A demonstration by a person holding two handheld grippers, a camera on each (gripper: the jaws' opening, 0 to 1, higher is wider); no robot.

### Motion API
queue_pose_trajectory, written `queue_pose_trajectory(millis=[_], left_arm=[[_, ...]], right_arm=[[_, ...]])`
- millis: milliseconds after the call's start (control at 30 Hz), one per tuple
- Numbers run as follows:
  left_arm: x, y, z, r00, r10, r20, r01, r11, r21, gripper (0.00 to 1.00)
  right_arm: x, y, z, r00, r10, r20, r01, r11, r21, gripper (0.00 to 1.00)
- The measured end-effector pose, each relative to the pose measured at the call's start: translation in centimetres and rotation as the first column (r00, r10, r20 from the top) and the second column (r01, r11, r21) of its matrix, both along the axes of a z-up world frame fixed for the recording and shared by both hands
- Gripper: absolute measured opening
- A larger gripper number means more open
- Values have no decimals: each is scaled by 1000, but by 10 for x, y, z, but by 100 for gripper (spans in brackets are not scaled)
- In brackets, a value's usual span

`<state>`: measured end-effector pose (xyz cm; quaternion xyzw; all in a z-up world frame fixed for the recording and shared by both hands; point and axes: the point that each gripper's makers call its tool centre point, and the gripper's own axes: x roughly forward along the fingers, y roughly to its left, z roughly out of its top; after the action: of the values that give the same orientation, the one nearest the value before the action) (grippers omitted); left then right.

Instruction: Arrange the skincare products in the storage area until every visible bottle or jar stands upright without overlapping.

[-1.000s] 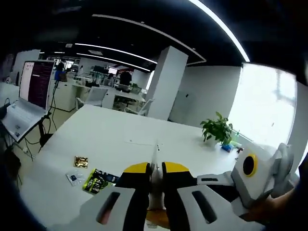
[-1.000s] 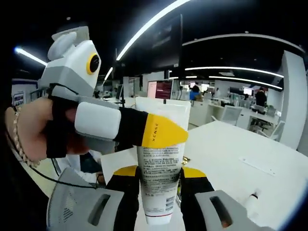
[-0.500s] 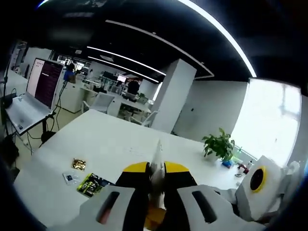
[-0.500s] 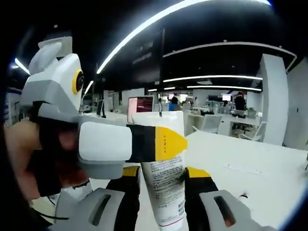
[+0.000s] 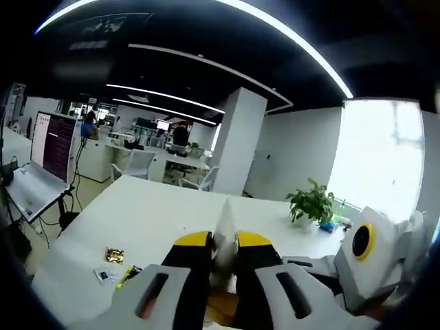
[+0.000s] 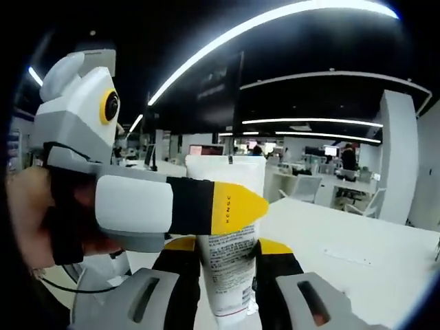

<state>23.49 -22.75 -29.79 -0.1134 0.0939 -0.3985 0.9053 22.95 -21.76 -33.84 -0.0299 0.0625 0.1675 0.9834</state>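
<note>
A white skincare tube (image 6: 224, 230) with fine print stands upright in the air over the table in the right gripper view. My right gripper (image 6: 225, 249) is shut on its lower body. My left gripper (image 6: 230, 206) reaches in from the left, and its yellow tip lies across the tube's upper half, held by a hand. In the left gripper view the tube (image 5: 225, 221) is seen edge-on as a thin white blade. My left gripper (image 5: 223, 244) is shut on that flat end. The right gripper's white body (image 5: 364, 258) sits at the lower right.
A long white table (image 5: 158, 213) carries small packets (image 5: 115, 256) at its near left and a potted plant (image 5: 313, 201) at its far right. A laptop on a stand (image 5: 31, 185) and a monitor (image 5: 56, 137) are at the left. Desks and chairs (image 6: 309, 185) fill the office behind.
Both views have shifted and tilted a little with the hands. The tube stays held between the two grippers, and the left gripper's tip remains across its upper part.
</note>
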Motion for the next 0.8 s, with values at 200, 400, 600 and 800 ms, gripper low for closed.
queue_pose_trajectory(millis=[200,400,600,800], left_arm=[[-7,-12,7,996,-90,5,90,995,-29,16],[-17,-17,13,980,-197,36,198,979,-49,21],[-26,-6,34,947,-315,56,320,932,-169,24],[-30,9,55,888,-450,99,460,852,-251,19]], right_arm=[[-8,-2,6,997,66,26,-69,982,177,22],[-13,-5,4,990,136,42,-142,942,304,22],[-20,-5,8,968,244,60,-248,890,383,21],[-27,-16,13,951,300,79,-301,835,461,21]])
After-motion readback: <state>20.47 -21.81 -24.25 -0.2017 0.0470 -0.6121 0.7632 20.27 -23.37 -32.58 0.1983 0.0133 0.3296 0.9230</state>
